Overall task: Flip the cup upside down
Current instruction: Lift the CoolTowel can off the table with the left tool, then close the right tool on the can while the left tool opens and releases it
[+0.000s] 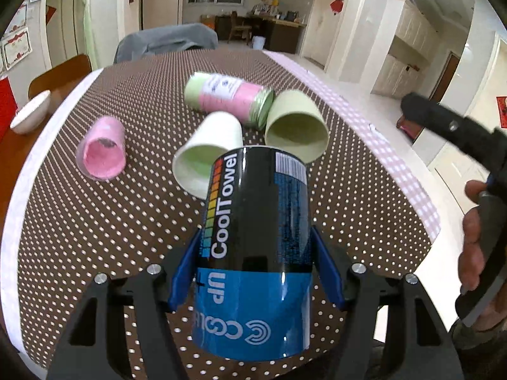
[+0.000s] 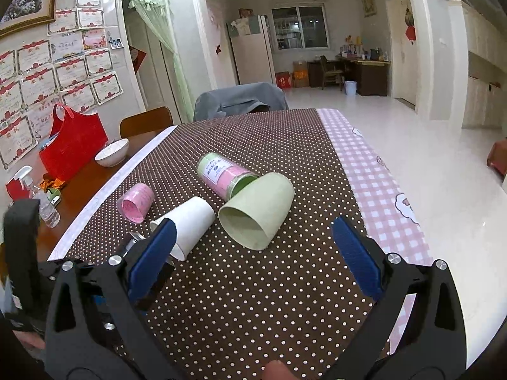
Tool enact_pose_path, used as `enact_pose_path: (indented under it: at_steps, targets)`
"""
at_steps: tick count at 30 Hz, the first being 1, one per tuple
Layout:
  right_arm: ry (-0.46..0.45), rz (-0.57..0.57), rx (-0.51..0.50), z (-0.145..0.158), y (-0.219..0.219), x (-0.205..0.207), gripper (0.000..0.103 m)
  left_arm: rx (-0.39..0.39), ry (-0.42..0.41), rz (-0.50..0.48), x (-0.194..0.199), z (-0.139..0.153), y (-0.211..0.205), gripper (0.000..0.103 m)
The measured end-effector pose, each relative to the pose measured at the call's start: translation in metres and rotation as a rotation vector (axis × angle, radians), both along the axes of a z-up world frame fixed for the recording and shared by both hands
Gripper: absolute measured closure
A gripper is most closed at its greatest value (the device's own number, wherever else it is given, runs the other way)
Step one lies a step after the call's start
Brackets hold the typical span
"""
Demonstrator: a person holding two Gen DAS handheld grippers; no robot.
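Note:
My left gripper is shut on a black and blue CoolTowel can and holds it above the dotted tablecloth. Beyond it lie a white cup, a green cup and a pink cup, all on their sides, mouths toward me. My right gripper is open and empty above the cloth; the green cup lies just beyond its fingers and the white cup by its left finger. The pink cup lies further left.
A pink and green jar lies on its side behind the cups, also in the right wrist view. A white bowl, a red bag and a spray bottle stand at left. A grey-covered chair is at the far end.

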State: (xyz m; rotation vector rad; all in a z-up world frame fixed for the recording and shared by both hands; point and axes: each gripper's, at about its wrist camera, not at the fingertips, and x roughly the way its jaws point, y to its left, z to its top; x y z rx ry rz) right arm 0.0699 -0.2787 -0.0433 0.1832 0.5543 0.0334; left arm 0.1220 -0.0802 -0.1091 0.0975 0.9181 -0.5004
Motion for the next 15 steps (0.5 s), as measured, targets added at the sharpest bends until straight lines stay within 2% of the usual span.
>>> enact_pose_path:
  at_steps: [9,10,15]
  targets:
    - [0.031,0.001,0.016,-0.009,-0.002,0.002,0.006,0.051,0.068,0.019,0.004,-0.030,-0.009,0.035]
    - [0.035,0.004,0.016,-0.010,-0.001,0.003,0.006,0.055,0.065,0.017,0.003,-0.030,-0.010,0.030]
    - [0.044,0.021,0.023,-0.011,0.004,0.005,0.006,0.077,0.002,0.019,-0.007,-0.017,-0.008,0.022]
